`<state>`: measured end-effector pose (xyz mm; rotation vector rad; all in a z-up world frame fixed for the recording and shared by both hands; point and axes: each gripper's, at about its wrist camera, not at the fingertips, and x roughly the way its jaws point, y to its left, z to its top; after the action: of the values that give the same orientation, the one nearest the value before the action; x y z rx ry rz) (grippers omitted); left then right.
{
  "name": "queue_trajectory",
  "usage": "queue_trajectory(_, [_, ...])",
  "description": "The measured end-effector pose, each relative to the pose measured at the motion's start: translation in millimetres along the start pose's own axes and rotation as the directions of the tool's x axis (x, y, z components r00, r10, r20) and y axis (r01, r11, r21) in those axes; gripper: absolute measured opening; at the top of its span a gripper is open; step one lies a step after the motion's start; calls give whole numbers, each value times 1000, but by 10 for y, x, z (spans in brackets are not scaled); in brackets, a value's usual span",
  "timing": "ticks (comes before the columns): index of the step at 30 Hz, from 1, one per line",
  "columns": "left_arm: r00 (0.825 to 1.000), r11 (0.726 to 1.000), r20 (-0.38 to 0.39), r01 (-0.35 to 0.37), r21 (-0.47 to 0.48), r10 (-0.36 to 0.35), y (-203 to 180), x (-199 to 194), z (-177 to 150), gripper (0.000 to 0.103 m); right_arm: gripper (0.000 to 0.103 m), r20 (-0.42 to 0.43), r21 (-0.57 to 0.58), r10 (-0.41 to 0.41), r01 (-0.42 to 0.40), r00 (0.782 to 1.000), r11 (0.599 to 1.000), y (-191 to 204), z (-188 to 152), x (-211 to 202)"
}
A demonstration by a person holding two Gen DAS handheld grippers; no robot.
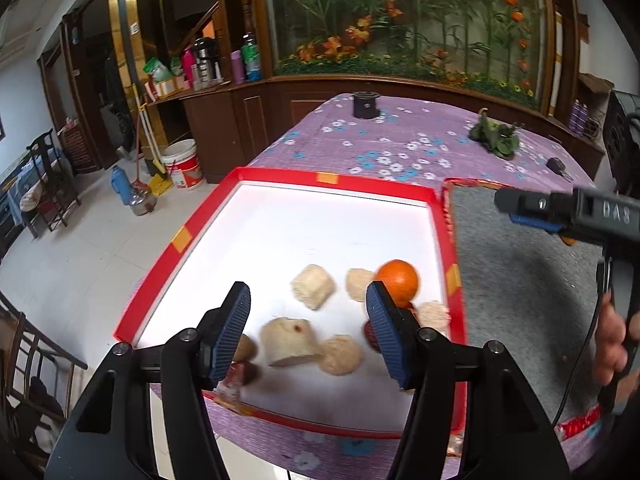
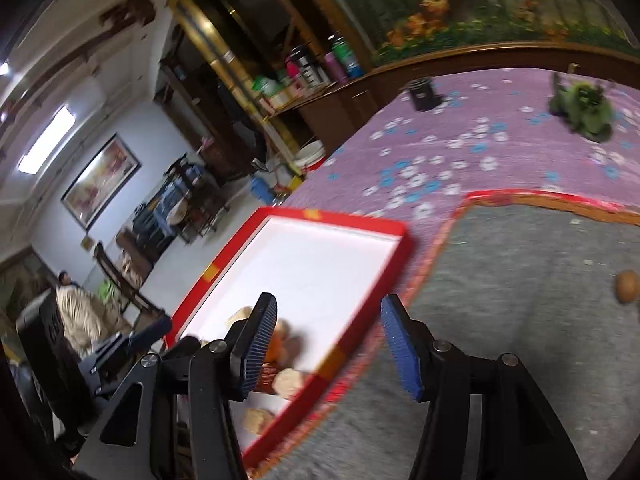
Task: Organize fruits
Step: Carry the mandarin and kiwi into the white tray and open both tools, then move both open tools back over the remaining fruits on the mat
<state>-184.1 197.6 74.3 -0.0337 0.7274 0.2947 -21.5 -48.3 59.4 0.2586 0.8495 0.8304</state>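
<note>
Left hand-held gripper (image 1: 308, 334): jaws apart, empty, low centre, over my red tray (image 1: 280, 178) of pale chunks and orange (image 1: 398, 278). Right hand-held gripper (image 2: 328, 346): parted, empty, straddling tray's edge. Risk: clipping that edge, scattering fruit.

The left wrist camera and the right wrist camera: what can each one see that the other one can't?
Only the left wrist view shows the whole orange in the red tray, and the right tool reaching in over the grey mat.

Only the right wrist view shows a small brown round thing lying on the grey mat, and a framed picture on the wall.

Both show the red tray with pale food pieces inside, the grey mat beside it, the purple flowered cloth and the green thing far back.
</note>
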Motion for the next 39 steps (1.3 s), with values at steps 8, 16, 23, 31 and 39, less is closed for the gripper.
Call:
queue_trajectory(8, [999, 999, 26, 47, 17, -48, -149, -170, -25, 66, 59, 69, 89, -72, 65, 995, 994, -442, 65, -475])
queue_trajectory(16, [993, 991, 23, 115, 66, -117, -348, -244, -55, 66, 63, 89, 125, -201, 189, 975, 974, -864, 33, -936])
queue_trajectory(23, [976, 955, -22, 215, 205, -215, -965, -171, -16, 66, 64, 119, 286, -274, 231, 954, 930, -1582, -68, -1426])
queue_trajectory(31, [955, 904, -72, 295, 311, -287, -1669, -87, 149, 66, 64, 96, 341, -256, 210, 962, 916, -2005, -100, -1450])
queue_trajectory(39, [958, 900, -99, 287, 329, -270, -1830, 25, 232, 66, 64, 11, 211, -270, 262, 963, 942, -1838, -12, -1085])
